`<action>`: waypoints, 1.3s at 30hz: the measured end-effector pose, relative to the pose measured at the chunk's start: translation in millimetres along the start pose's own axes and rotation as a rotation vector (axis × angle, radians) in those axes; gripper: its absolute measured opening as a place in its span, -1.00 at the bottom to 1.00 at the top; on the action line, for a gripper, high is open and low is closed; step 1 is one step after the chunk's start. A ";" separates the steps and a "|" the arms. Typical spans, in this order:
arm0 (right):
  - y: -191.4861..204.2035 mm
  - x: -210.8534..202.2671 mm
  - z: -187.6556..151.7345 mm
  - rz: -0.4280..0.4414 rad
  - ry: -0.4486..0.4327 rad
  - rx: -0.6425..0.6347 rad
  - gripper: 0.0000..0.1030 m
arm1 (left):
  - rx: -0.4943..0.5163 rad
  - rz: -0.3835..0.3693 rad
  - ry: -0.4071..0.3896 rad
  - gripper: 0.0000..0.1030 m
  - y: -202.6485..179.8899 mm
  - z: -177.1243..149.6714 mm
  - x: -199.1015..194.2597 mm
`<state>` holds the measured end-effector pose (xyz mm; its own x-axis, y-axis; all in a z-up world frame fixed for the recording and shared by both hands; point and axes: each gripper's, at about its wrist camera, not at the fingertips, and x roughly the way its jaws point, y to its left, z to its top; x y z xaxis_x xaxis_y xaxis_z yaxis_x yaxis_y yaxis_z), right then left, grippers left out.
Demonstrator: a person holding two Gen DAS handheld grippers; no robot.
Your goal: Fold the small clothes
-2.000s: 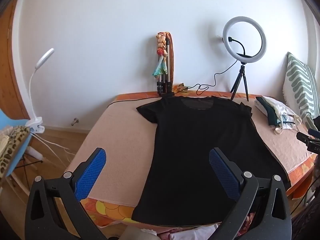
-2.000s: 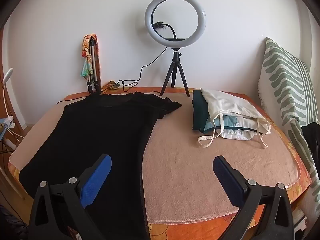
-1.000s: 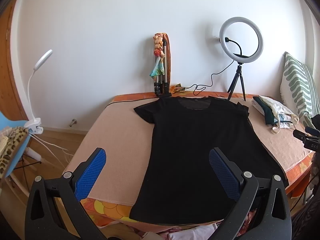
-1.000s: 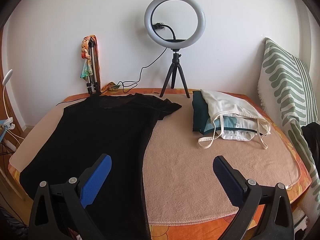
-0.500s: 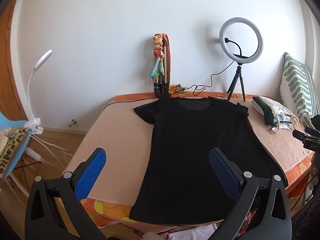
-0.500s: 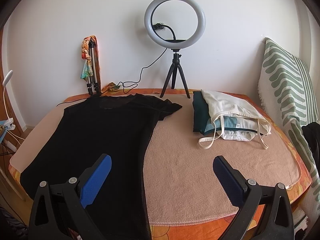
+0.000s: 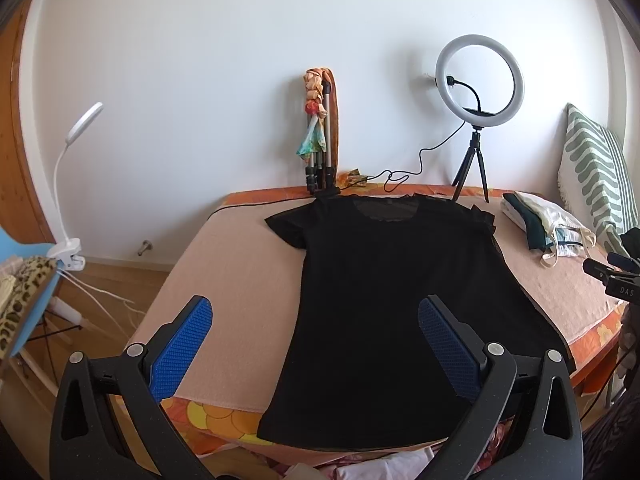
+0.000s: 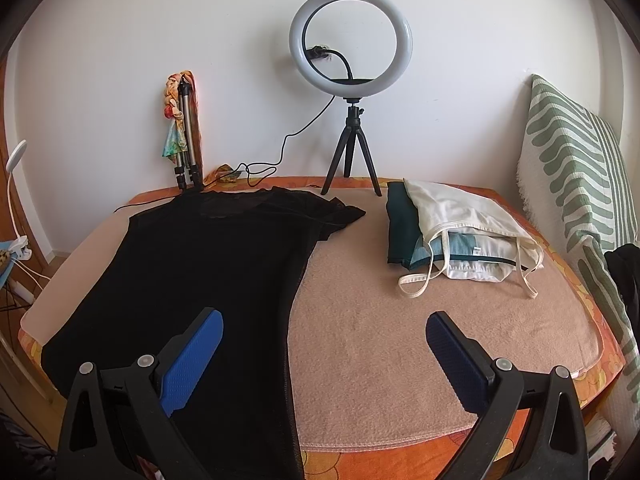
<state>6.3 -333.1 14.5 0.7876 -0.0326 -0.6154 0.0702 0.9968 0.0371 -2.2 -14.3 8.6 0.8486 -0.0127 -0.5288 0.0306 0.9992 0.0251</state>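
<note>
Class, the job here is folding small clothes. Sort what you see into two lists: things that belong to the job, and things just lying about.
Belongs to the job:
black T-shirt, spread flat
pile of folded clothes
left gripper, open
right gripper, open

Just lying about:
ring light on its tripod
folded tripod
striped cushion
clip lamp

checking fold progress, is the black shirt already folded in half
No, the black shirt lies spread flat on the bed with both sleeves out and its hem at the near edge.
</note>
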 end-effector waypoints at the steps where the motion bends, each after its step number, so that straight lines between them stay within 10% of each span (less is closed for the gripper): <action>1: -0.1 0.1 -0.2 -0.001 -0.001 -0.001 1.00 | -0.001 -0.002 0.000 0.99 1.1 -0.1 -0.5; 39: 9.6 1.9 8.0 0.016 -0.009 -0.006 0.97 | -0.007 0.048 0.002 0.99 16.9 -7.6 7.2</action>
<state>13.4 -324.2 20.0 0.7940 -0.0170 -0.6077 0.0540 0.9976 0.0426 0.4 2.8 -1.2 0.8480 0.0353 -0.5288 -0.0137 0.9989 0.0447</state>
